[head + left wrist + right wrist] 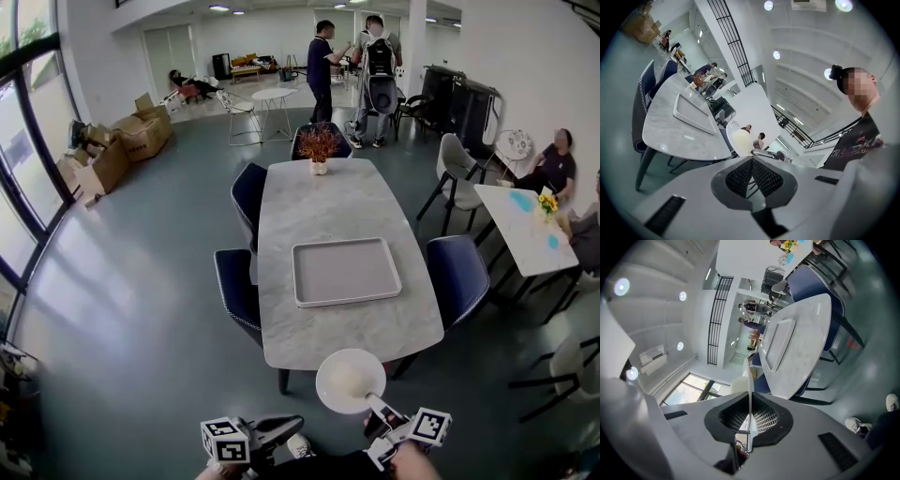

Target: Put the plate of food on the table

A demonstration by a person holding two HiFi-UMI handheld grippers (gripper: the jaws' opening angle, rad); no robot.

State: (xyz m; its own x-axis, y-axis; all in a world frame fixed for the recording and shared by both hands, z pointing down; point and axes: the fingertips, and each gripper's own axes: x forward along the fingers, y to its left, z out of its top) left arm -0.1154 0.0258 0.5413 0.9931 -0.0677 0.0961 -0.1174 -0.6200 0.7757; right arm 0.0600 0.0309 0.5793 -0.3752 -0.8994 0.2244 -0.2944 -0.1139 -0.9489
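I'm watching the person stand at the near end of a long marble table (349, 211) with a gripper in each hand. The right gripper (377, 403) has its jaws clamped on the rim of a white plate (349, 381). In the right gripper view the plate's edge runs as a thin line straight between the two ribbed pads, pinched tight. A pale mound of food (347, 375), white and rice-like, sits in the middle of the plate. The plate is in the air, carried roughly level, right at the table's near edge and overlapping it in the head view. It is not resting on the marble.

The left gripper (274, 431) hangs lower and off to the left, short of the table. The left gripper view shows its jaws pressed together with nothing between them. It is apart from the plate.

On the table a grey rectangular tray (345, 272) lies flat, a little nearer the person's end. At the far end stands a small white vase of dried reddish flowers (320, 147). Dark blue chairs flank the table, one on the left (239, 289) and one on the right (457, 272). Further back two people (322, 58) stand together. Cardboard boxes (127, 141) are piled by the windows on the left, and on the right a seated person (555, 167) is beside a second white table (520, 230)
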